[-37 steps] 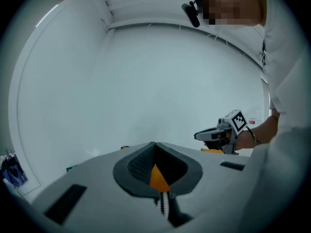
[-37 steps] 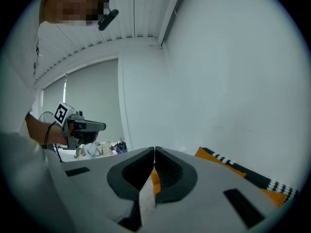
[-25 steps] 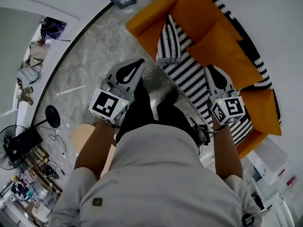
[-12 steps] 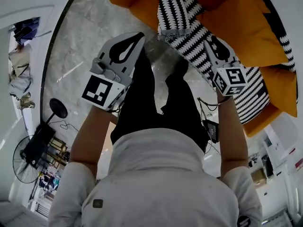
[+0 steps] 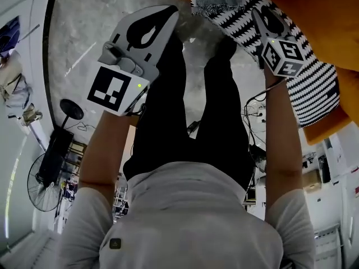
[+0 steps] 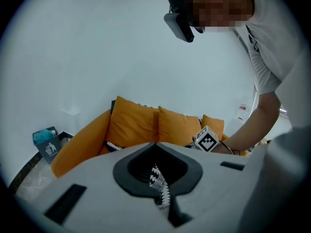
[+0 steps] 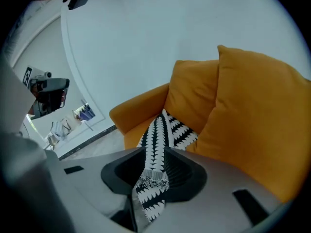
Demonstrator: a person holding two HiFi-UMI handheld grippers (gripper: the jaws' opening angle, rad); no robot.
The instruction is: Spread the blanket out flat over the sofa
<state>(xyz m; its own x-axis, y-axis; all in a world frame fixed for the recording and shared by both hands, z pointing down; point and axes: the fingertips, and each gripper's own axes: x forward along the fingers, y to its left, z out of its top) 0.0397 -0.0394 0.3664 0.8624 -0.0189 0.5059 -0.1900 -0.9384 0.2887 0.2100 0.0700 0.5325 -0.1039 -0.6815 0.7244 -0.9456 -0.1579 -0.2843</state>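
Note:
The black-and-white patterned blanket lies along the seat of the orange sofa, its fringed end near the sofa's front. My left gripper hangs over the floor just left of that end. In the left gripper view its jaws stand nearly together, shut on a sliver of blanket. My right gripper is over the blanket. Its jaws have just been opening, and a strip of blanket runs loosely between them toward the sofa.
The person's dark-trousered legs stand between both arms on the marble floor. A fan and a round black stand base are at the left. A blue bin sits beside the sofa's arm.
Both grippers have sunk toward the sofa's front edge. The head has bent down, so the sofa and blanket have slid to the top of the head view.

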